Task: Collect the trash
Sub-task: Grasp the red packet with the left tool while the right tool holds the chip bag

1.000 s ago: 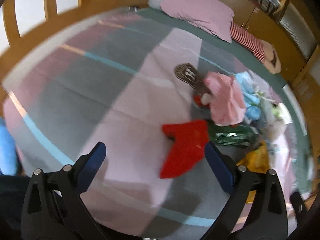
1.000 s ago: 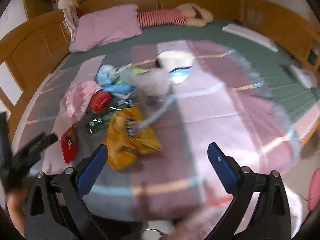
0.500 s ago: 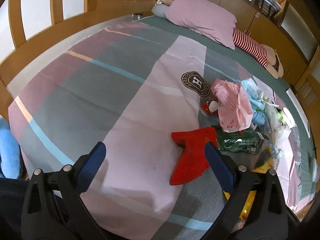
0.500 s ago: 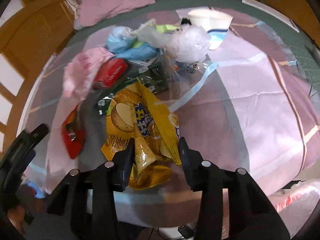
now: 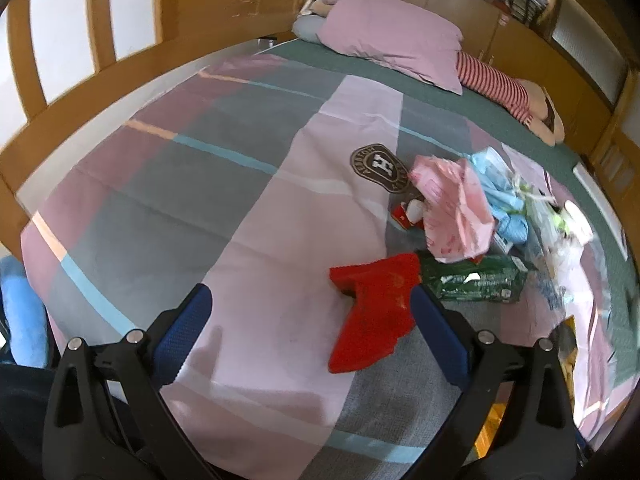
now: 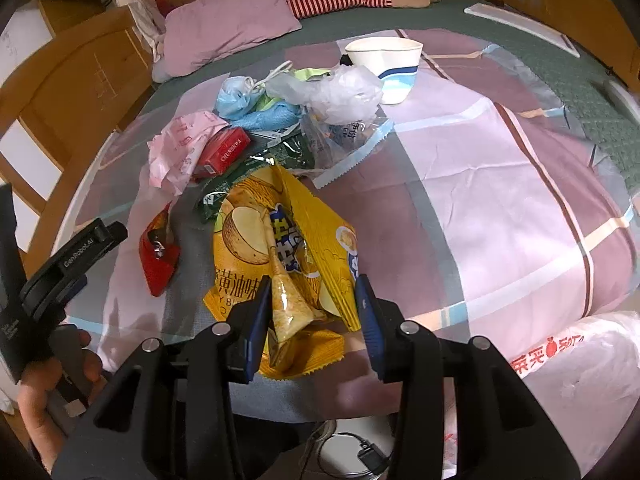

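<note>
Trash lies heaped on a bed (image 6: pixel 500 168) under a patchwork cover of pink, grey and mauve. Right claw (image 6: pixel 312 312) sits low over the near edge, its blue-padded jaws part-closed around the crumpled lower end of a yellow chip bag (image 6: pixel 280 248) — the bag fills the gap between them, though firm contact on both sides cannot be told. Behind the bag: a dark green wrapper (image 6: pixel 224 192), a red cigarette box (image 6: pixel 224 150), a pink plastic bag (image 6: pixel 180 148), a blue face mask (image 6: pixel 236 98), a clear plastic bag (image 6: pixel 340 92) and a white paper cup (image 6: pixel 390 66) standing upright at the far end of the heap. A red wrapper (image 6: pixel 158 252) lies apart to the left of the chip bag. Left claw (image 5: pixel 310 322) hangs open and empty over the cover — the red wrapper (image 5: pixel 374 316) lies between its fingers, close beside the right one, not gripped. In the right wrist view the left claw (image 6: pixel 76 256) shows at the left edge, held in a bare hand (image 6: pixel 48 396). A pink pillow (image 5: pixel 392 50) and a striped stuffed toy (image 5: pixel 496 84) rest at the head of the bed. A white printed bag (image 6: pixel 576 364) shows at lower right, off the bed.
</note>
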Available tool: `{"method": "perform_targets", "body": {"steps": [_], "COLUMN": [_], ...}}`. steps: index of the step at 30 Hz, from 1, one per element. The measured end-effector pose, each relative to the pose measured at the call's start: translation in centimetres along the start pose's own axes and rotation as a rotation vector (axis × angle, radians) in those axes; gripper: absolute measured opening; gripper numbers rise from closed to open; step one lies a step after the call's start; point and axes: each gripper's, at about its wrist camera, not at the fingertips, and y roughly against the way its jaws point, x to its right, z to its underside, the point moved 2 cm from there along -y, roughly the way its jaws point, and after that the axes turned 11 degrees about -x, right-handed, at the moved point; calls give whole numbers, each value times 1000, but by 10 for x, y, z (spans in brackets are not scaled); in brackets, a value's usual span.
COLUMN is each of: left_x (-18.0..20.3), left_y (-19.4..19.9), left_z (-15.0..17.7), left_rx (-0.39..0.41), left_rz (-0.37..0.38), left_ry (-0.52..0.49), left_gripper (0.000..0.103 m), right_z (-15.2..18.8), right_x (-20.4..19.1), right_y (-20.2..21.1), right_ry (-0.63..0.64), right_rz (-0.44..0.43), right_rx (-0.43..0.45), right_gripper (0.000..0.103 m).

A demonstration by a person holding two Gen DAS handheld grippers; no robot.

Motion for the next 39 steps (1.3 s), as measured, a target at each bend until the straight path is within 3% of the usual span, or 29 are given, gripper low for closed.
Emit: {"method": "perform_targets", "body": {"steps": [5, 13, 16, 22, 24, 29, 34, 36, 38, 39], "left_x": [-31, -23, -30, -50, -39, 19, 60, 67, 71, 71], "left_y": [-11, -10, -11, -41, -45, -39, -44, -47, -53, -56], "left_z": [-4, -3, -6, -10, -10, -9, 1, 6, 10, 12], "left_rx": [-53, -42, -30, -163, -175, -117, -138, -148, -175, -194], "left_rz": [68, 70, 57, 149, 151, 92, 71, 52, 27, 24], "left_ry": [170, 140, 178, 306, 265, -35, -220, -263, -294, -301], "left_gripper": [98, 98, 98, 98, 99, 99, 96, 83, 62, 57], "right_z": [-2, 0, -4, -2, 2, 13, 23, 25, 28, 28], "right_x": [6, 8, 2, 11, 17, 28, 36, 40, 42, 43], "right_y": [14, 2, 4, 22, 26, 36, 41, 43, 44, 44], "right_ry": [-12, -27, -12, -26, -38, -35, -10, -10, -12, -12], "right_rz": [-11, -25, -19, -33, -54, -59, -30, -25, -23, -22], "right_rx": [37, -2, 7, 39, 37, 37, 34, 34, 35, 36], "right_gripper": [42, 42, 42, 42, 42, 42, 42, 42, 42, 42]}}
